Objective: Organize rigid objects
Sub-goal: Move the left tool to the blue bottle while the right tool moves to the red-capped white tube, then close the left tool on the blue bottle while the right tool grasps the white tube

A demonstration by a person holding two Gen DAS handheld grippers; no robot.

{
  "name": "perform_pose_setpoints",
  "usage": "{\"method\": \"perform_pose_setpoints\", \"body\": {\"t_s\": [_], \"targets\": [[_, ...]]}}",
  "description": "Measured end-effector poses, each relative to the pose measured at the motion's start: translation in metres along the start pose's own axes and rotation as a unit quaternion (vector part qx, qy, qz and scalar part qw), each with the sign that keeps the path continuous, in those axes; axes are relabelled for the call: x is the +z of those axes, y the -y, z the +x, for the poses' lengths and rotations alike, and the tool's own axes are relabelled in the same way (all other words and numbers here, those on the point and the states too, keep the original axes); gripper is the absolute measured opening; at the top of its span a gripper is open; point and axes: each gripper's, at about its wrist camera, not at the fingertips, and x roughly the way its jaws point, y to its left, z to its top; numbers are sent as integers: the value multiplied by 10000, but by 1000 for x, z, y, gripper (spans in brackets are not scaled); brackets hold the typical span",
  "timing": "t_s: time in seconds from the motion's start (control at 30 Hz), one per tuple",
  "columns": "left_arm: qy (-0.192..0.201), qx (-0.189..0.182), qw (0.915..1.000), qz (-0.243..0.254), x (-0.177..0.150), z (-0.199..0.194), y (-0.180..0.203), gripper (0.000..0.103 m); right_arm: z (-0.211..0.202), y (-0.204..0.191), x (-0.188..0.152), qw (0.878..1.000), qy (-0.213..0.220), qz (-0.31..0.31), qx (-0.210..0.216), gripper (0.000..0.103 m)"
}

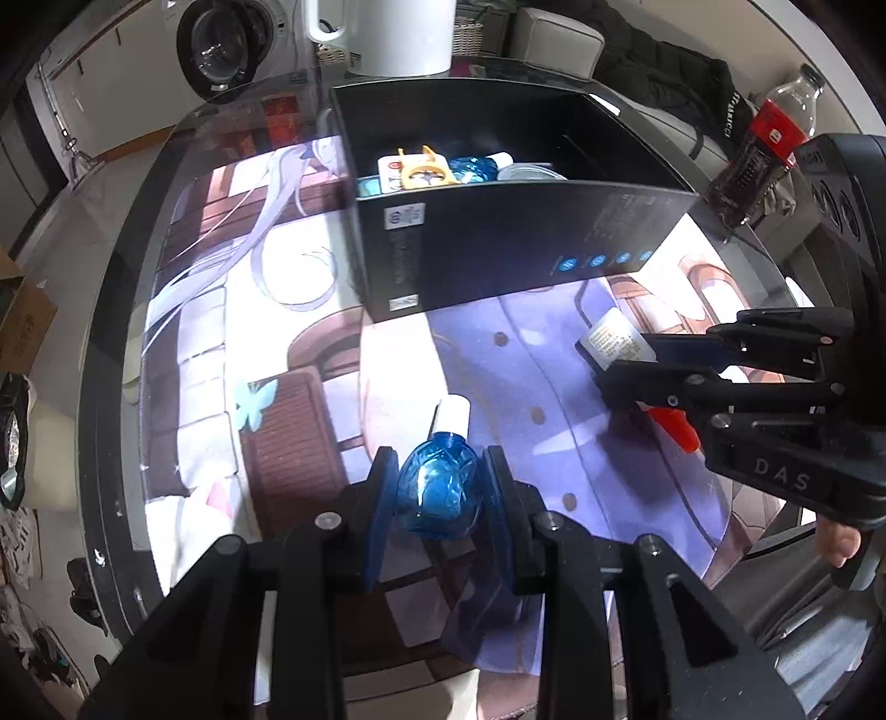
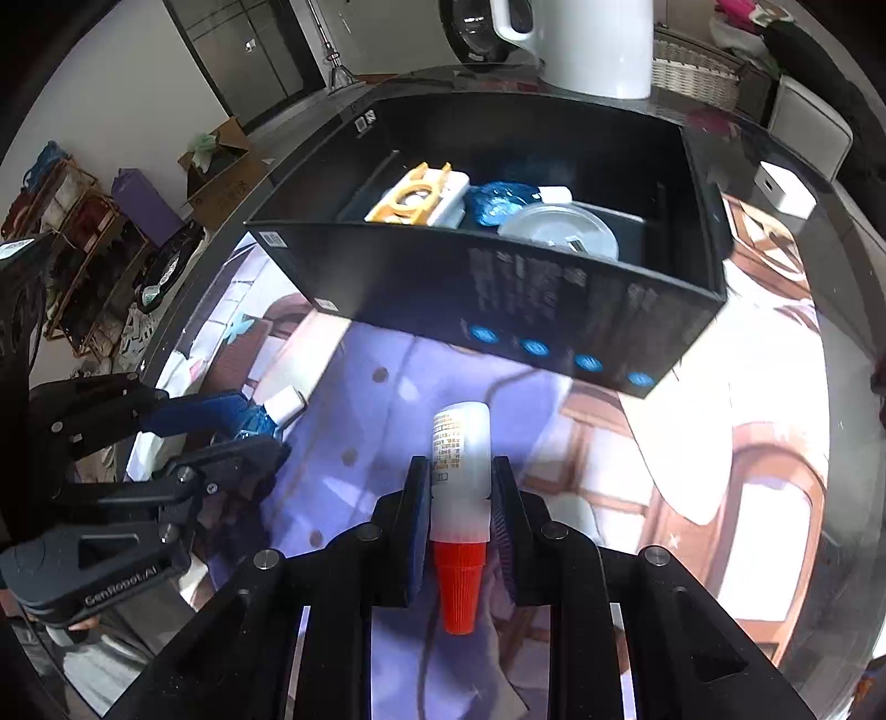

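My left gripper [image 1: 440, 487] is shut on a small blue bottle with a white cap [image 1: 437, 493], held above the printed mat. It also shows in the right wrist view [image 2: 260, 418]. My right gripper [image 2: 459, 487] is shut on a white glue bottle with a red cap [image 2: 459, 498], red cap toward me; it shows in the left wrist view [image 1: 614, 340]. A black open box [image 1: 498, 243] stands behind both, also in the right wrist view [image 2: 498, 288]. It holds a yellow item [image 2: 410, 196], another blue bottle [image 2: 501, 202] and a grey round lid [image 2: 559, 230].
A white kettle [image 1: 387, 33] stands behind the box. A dark cola bottle [image 1: 764, 144] stands at the far right table edge. A small white cube [image 2: 786, 194] sits right of the box. The round glass table [image 1: 111, 387] carries a printed mat [image 1: 277, 360].
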Motion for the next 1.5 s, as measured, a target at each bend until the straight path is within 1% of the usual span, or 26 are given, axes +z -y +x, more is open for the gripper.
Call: {"method": "perform_pose_setpoints", "body": {"t_s": [0.07,0.13,0.17,0.2,0.27,0.3,0.43,0.57,0.77,0.97,1.03,1.07,1.1,1.13,1.17,1.2,1.3,1.4,1.5], "targets": [[-69,1,10000,43,1,3,3,31,-2,2,-5,10000,-7,-38,54,22],[-104,-16,9998,141,0,3,7,37,-2,0,-7,9998,-9,-166,64,25],[-109,20,9998,190,-1,3,8,45,-2,-1,-9,9997,-24,-231,75,30],[-100,46,9997,204,-3,2,9,48,-2,-2,-12,9996,-39,-270,97,35],[-107,67,9997,222,-5,3,10,48,-4,-3,-15,9995,-73,-258,191,41],[-105,83,9996,242,-6,3,11,48,-4,-4,-16,9994,-86,-274,201,42],[-141,86,9996,235,-6,3,10,48,1,-12,-21,9990,-98,-429,121,42],[-153,98,9996,228,-5,4,12,48,3,-11,-21,9991,-138,-383,151,42],[-153,118,9995,246,-2,6,15,48,1,-13,-21,9989,-167,-428,48,42],[-156,111,9995,244,-1,7,15,47,2,-15,-19,9988,-177,-452,13,42],[-152,112,9995,261,-2,7,16,43,3,-15,-20,9988,-179,-454,-6,41],[-148,118,9994,274,-2,7,16,39,3,-16,-20,9988,-180,-456,-27,37],[-138,110,9995,278,-2,6,17,36,3,-16,-20,9988,-172,-464,-63,29],[-126,86,9996,258,-2,6,16,29,3,-15,-21,9987,-172,-468,-63,24],[-110,39,9997,217,-2,5,16,29,2,-15,-21,9989,-156,-446,8,22],[-96,-19,9998,173,-2,4,15,29,2,-14,-21,9990,-146,-394,118,21],[-5,-47,9999,149,-1,0,14,29,1,-16,-22,9990,-65,-446,59,21],[200,-80,9997,141,1,-9,13,29,-5,-18,-21,9989,112,-458,81,20],[493,-101,9987,126,4,-23,13,29,-18,-22,-19,9978,429,-498,118,20]]}}
